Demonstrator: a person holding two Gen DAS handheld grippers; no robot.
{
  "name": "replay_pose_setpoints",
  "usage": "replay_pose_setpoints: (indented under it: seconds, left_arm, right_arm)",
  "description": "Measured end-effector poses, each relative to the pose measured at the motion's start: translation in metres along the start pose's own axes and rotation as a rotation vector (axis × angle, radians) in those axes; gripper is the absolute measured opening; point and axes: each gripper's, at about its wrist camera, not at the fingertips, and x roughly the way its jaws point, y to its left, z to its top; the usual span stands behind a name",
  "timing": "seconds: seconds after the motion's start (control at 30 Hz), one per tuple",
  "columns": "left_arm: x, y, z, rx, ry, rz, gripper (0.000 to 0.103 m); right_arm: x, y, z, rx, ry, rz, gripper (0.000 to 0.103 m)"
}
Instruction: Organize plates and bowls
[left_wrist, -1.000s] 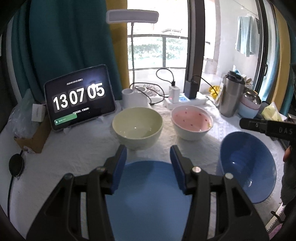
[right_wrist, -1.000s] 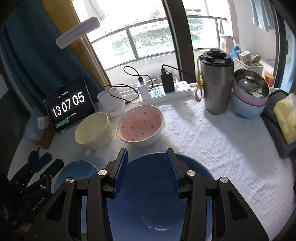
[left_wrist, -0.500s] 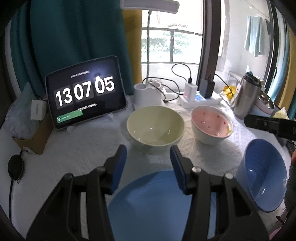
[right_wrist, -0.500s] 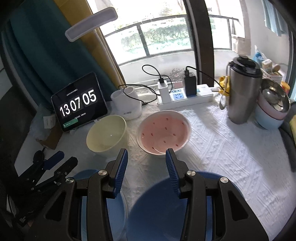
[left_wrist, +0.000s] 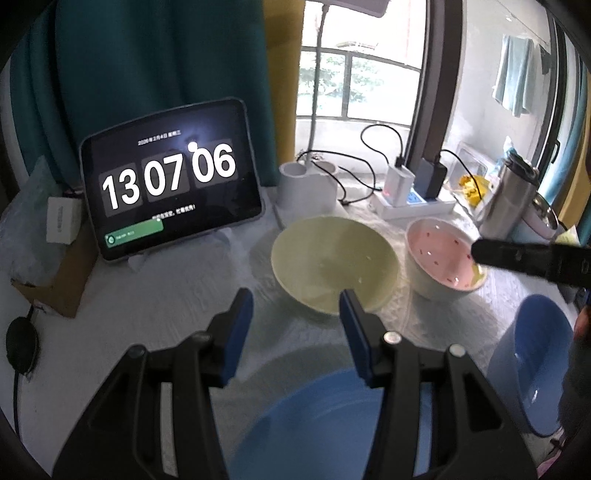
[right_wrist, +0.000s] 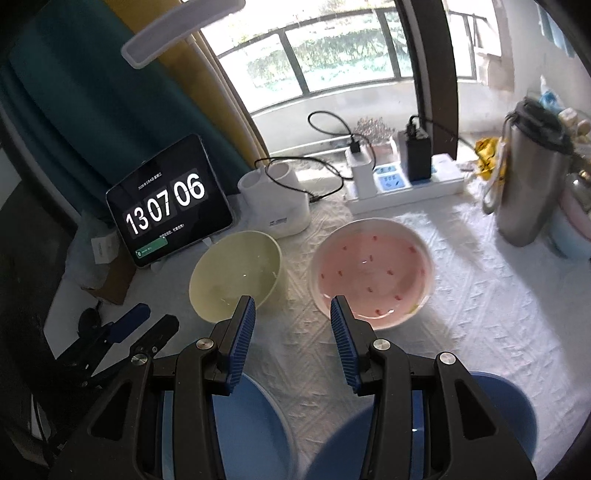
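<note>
A pale yellow bowl (left_wrist: 334, 260) (right_wrist: 236, 271) and a pink bowl with red specks (left_wrist: 441, 260) (right_wrist: 371, 271) stand side by side on the white cloth. A blue plate (left_wrist: 325, 424) (right_wrist: 247, 421) lies at the near edge under my left gripper. A blue bowl (left_wrist: 532, 365) (right_wrist: 495, 413) sits near right under my right gripper. My left gripper (left_wrist: 295, 314) is open and empty, just short of the yellow bowl. My right gripper (right_wrist: 291, 321) is open and empty, between the yellow and pink bowls. It also shows in the left wrist view (left_wrist: 532, 258).
A tablet clock (left_wrist: 170, 177) (right_wrist: 166, 214) stands at back left beside a cardboard box (left_wrist: 55, 280). A white lamp base (right_wrist: 275, 212), a power strip with chargers (right_wrist: 402, 181), a steel flask (right_wrist: 528, 177) and stacked bowls (right_wrist: 576, 221) line the back and right.
Both grippers have risen and moved forward from over the blue plate and blue bowl towards the yellow and pink bowls. Both stay open. The clock has ticked from 05 to 06.
</note>
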Motion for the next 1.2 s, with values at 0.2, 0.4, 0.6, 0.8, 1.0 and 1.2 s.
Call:
replay_pose_setpoints:
  seconds: [0.2,0.4,0.6,0.8,1.0,1.2]
  left_arm:
    - [0.027,0.012,0.009,-0.041,0.084,0.010,0.050]
    - [0.048,0.019,0.010,-0.078,0.143,-0.032,0.050]
    - [0.065,0.019,0.012,-0.076,0.189,-0.042,0.050]
    - [0.078,0.013,0.013,-0.058,0.212,-0.055,0.050]
    - [0.084,0.011,0.012,-0.070,0.211,-0.059,0.049]
    - [0.085,0.008,0.011,-0.065,0.199,-0.083,0.041]
  right_arm:
    - [0.035,0.010,0.006,0.093,0.093,0.047,0.045]
    - [0.069,0.028,0.008,0.129,0.156,0.059,0.045]
    - [0.093,0.029,0.010,0.199,0.191,0.033,0.045]
    - [0.116,0.016,0.012,0.273,0.236,0.027,0.045]
    - [0.136,0.002,0.002,0.345,0.286,0.063,0.037]
    - [0.134,0.002,0.003,0.347,0.268,0.064,0.034]
